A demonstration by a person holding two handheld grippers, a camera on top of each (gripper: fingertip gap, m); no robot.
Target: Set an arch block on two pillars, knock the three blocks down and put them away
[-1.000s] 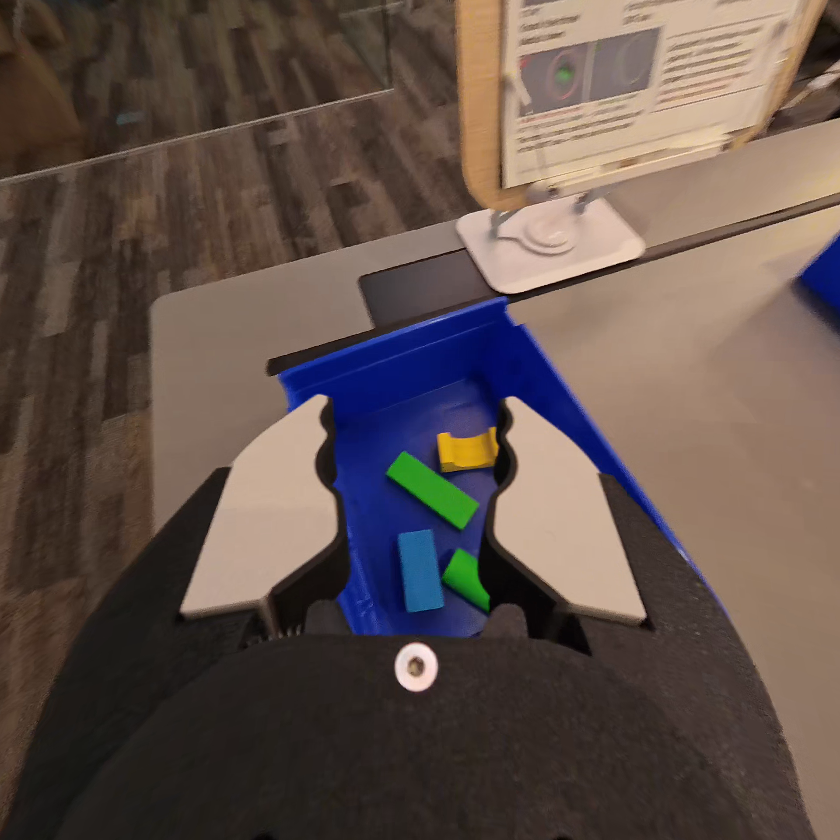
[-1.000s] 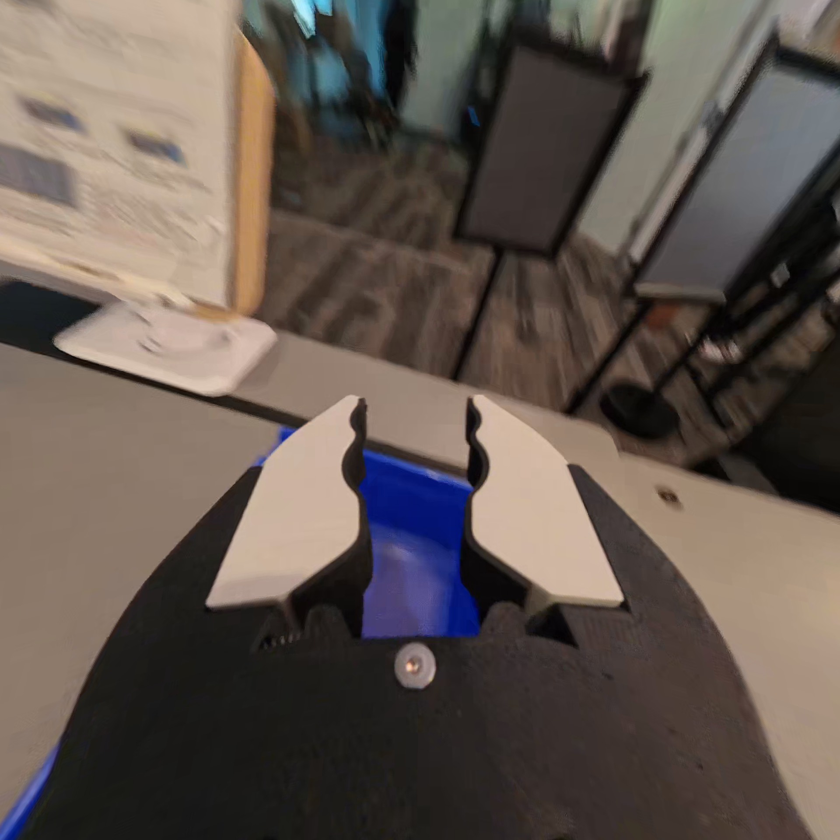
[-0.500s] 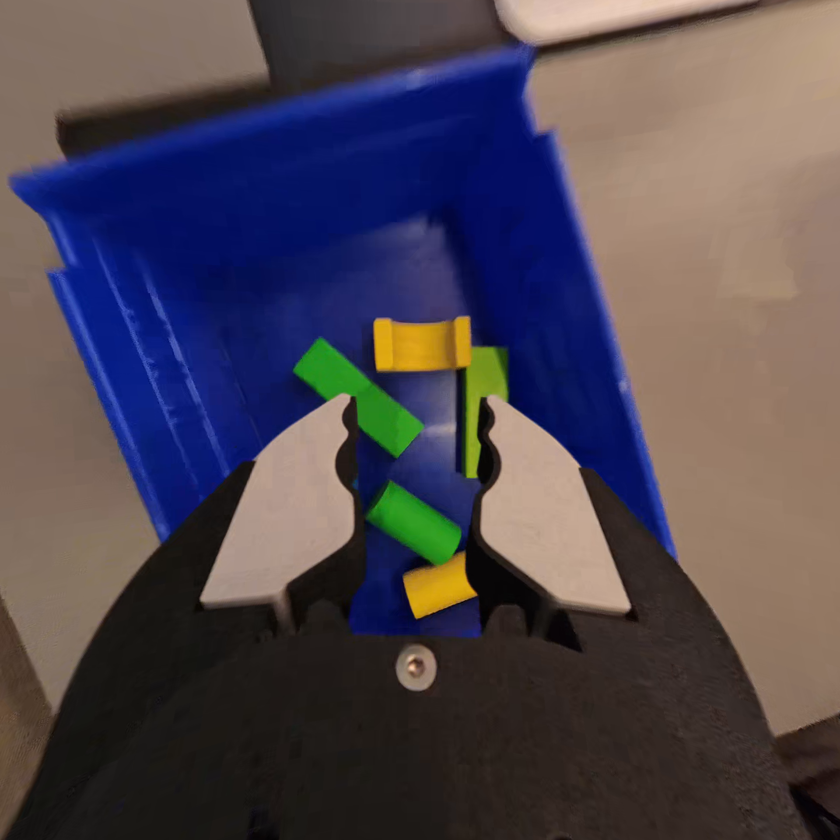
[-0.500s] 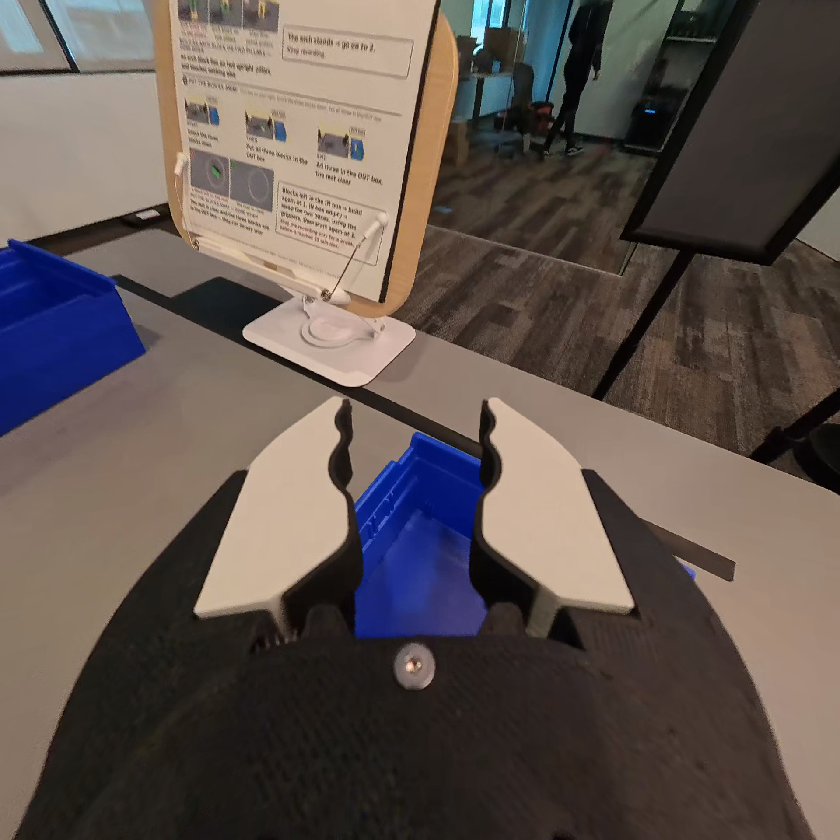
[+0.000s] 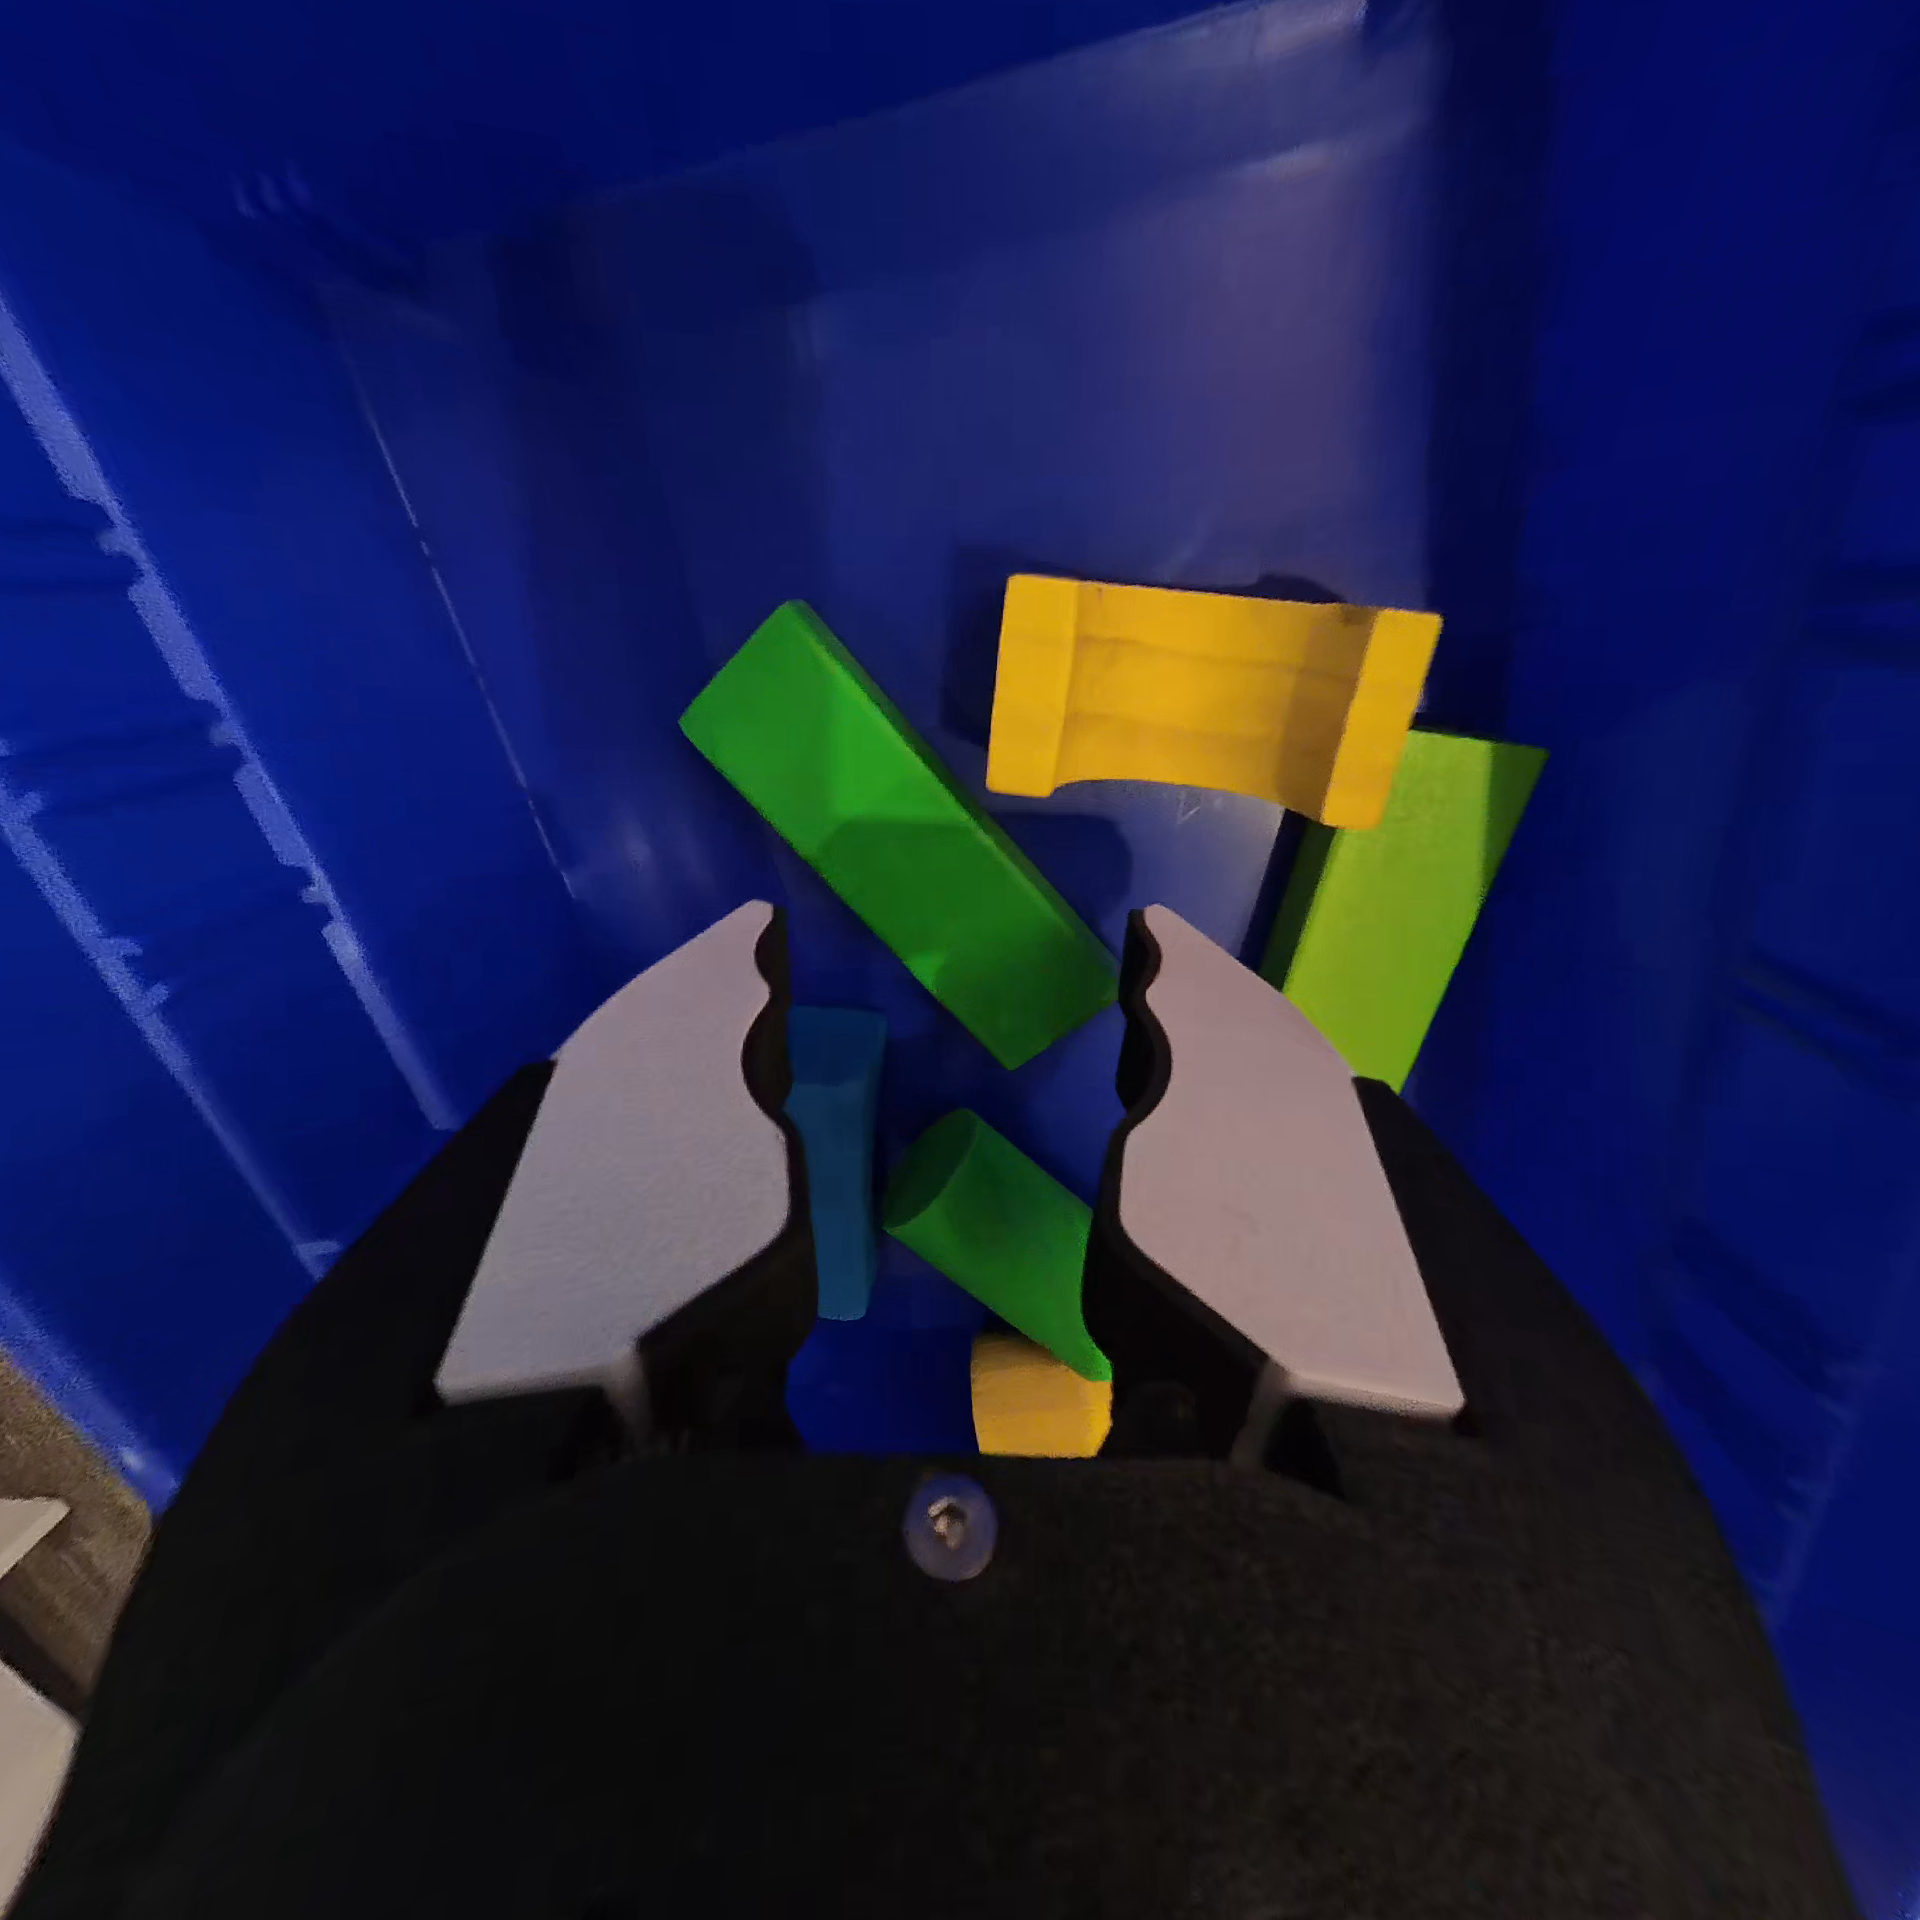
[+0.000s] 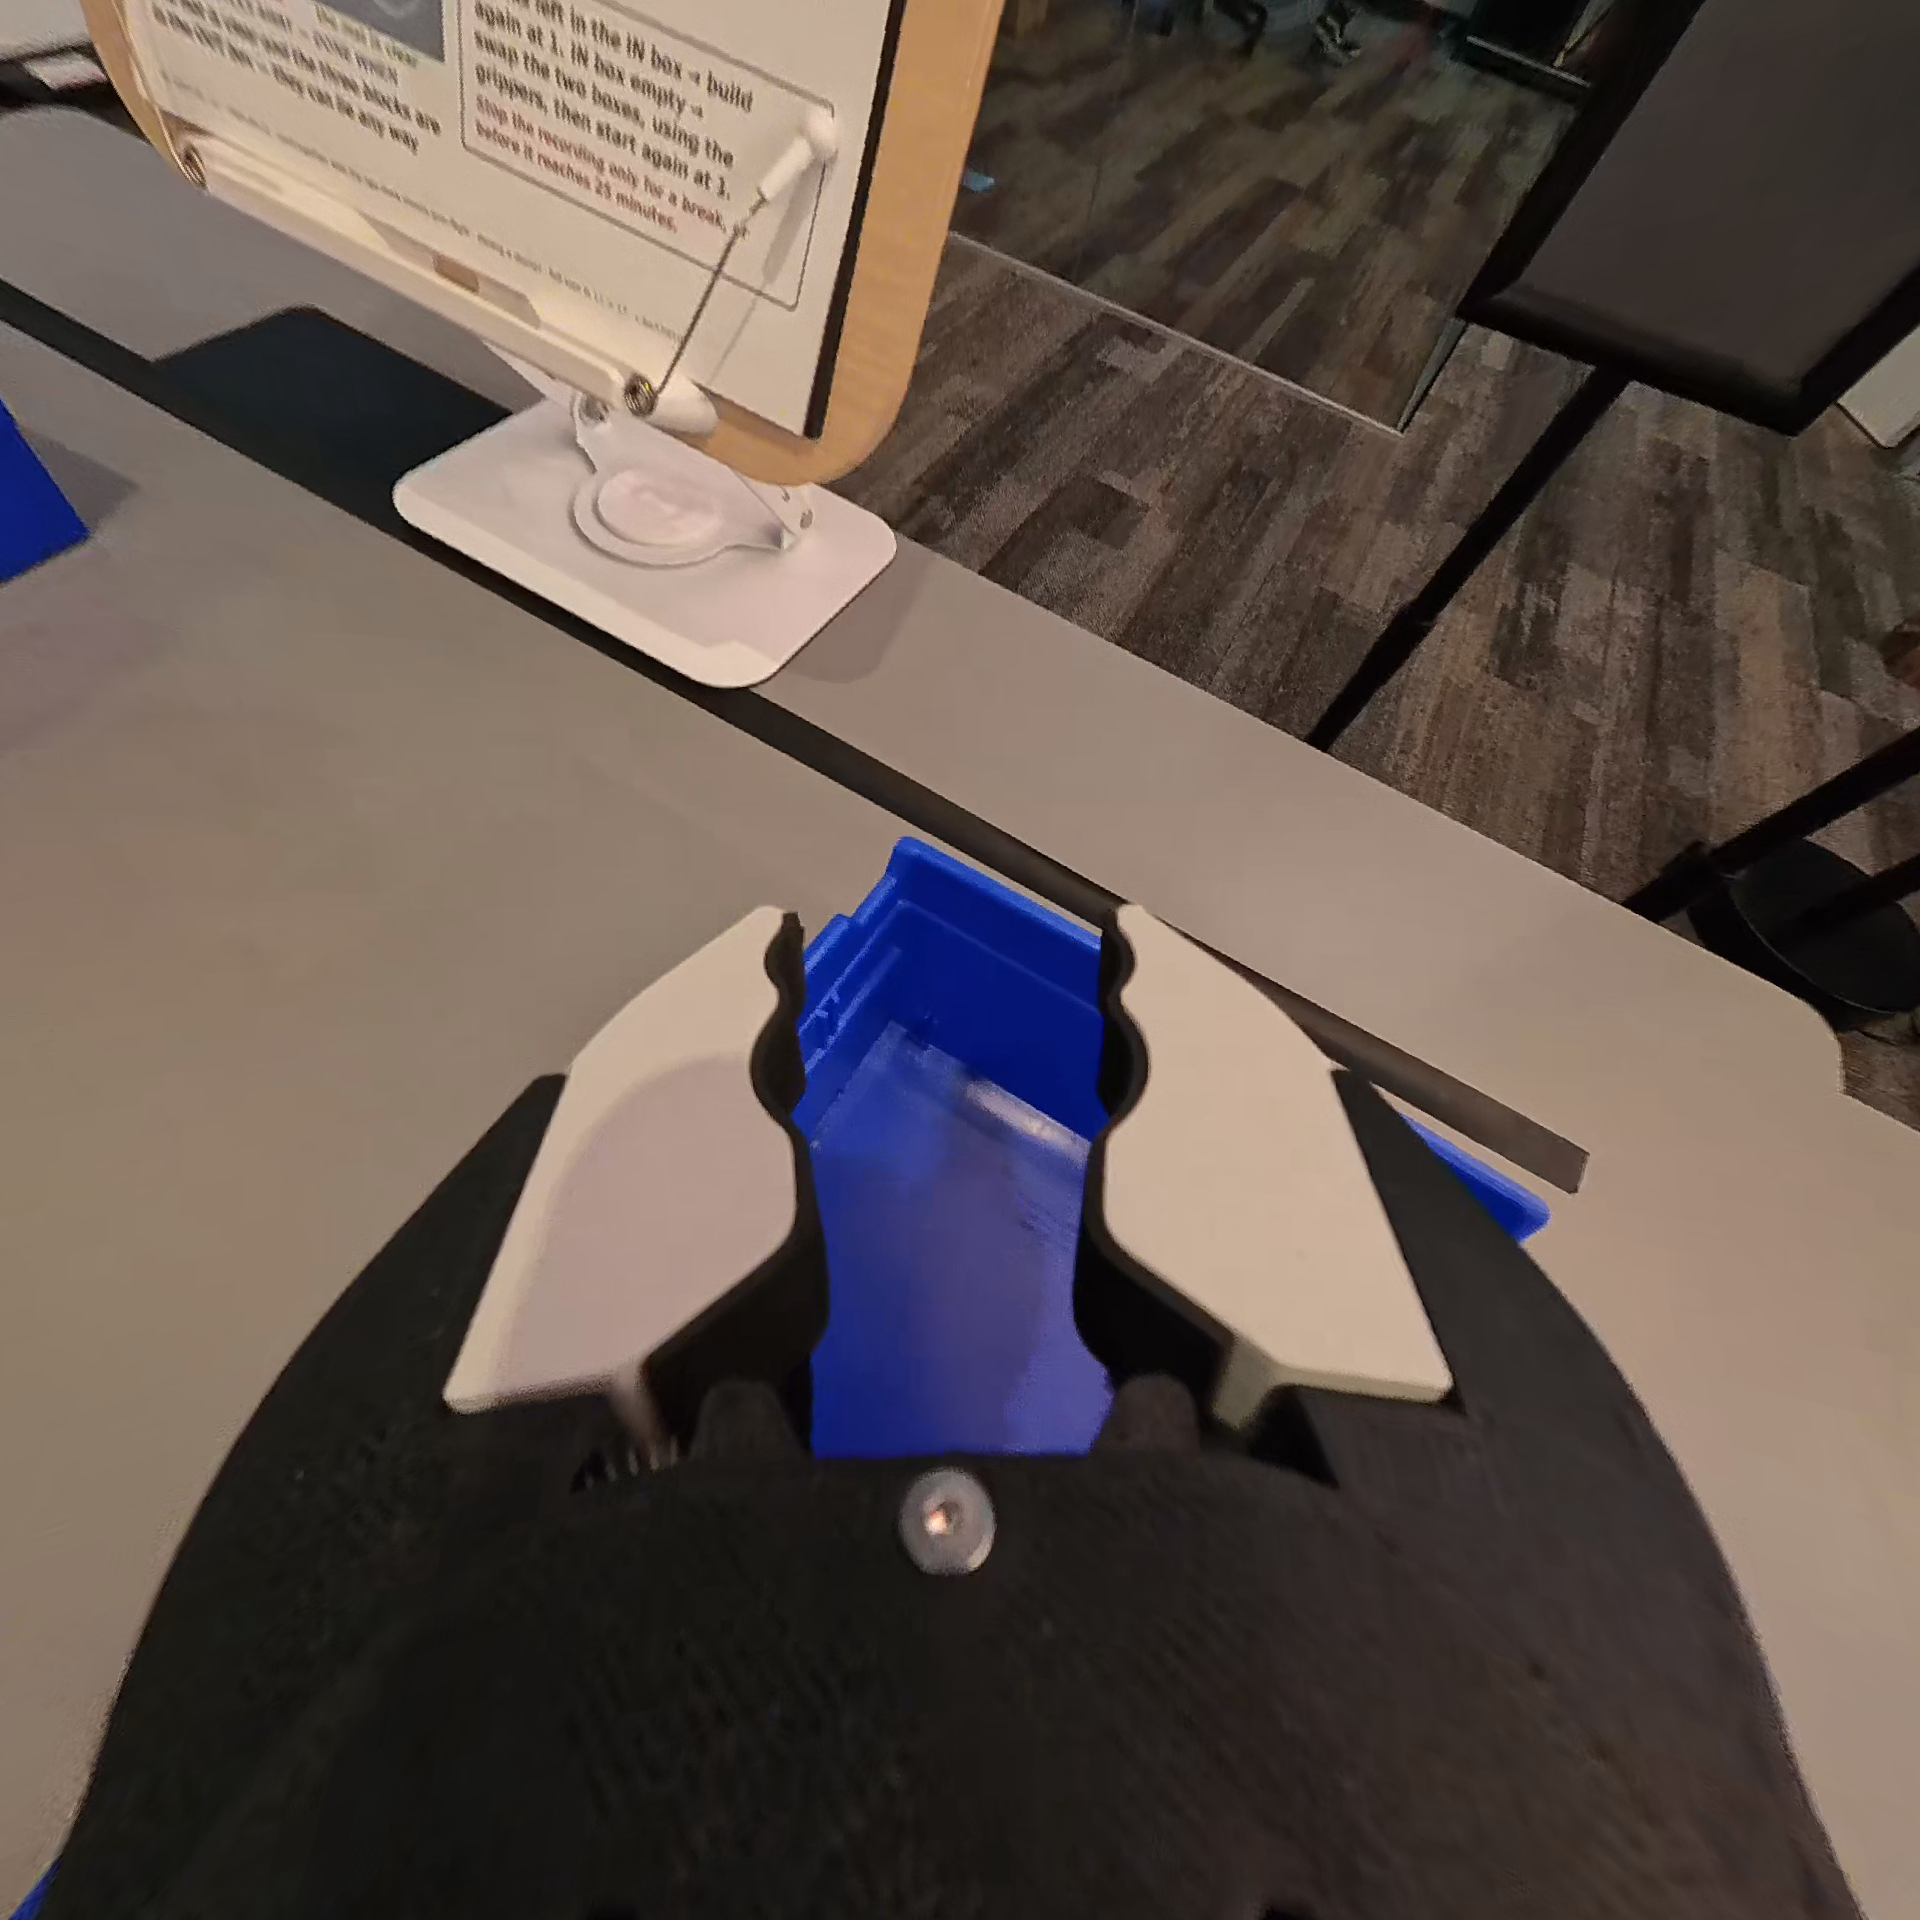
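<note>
In the left wrist view my left gripper point(image 5: 954, 935) is open and empty, low inside a blue bin point(image 5: 312, 675). On the bin floor lie a yellow arch block point(image 5: 1205, 696), a long green block point(image 5: 894, 831) just ahead of the fingertips, a light green block point(image 5: 1392, 904) at the right, a green cylinder point(image 5: 987, 1216) and a blue block point(image 5: 836, 1153) between the fingers, and a small yellow block point(image 5: 1039, 1403). In the right wrist view my right gripper point(image 6: 951, 935) is open and empty above a second blue bin point(image 6: 956, 1174) whose visible floor is bare.
A grey table point(image 6: 364, 831) holds a wood-framed instruction board on a white stand point(image 6: 644, 561) at the back. A black strip point(image 6: 1143, 904) runs across the table behind the right bin. The other blue bin's corner point(image 6: 31, 499) shows at far left. The table edge drops to dark floor at right. One gripper's finger ends stand about 60 cm off the other's.
My left gripper has dropped down into the bin, close to the blocks. My right gripper has tilted downward and moved forward over its bin; both stay open.
</note>
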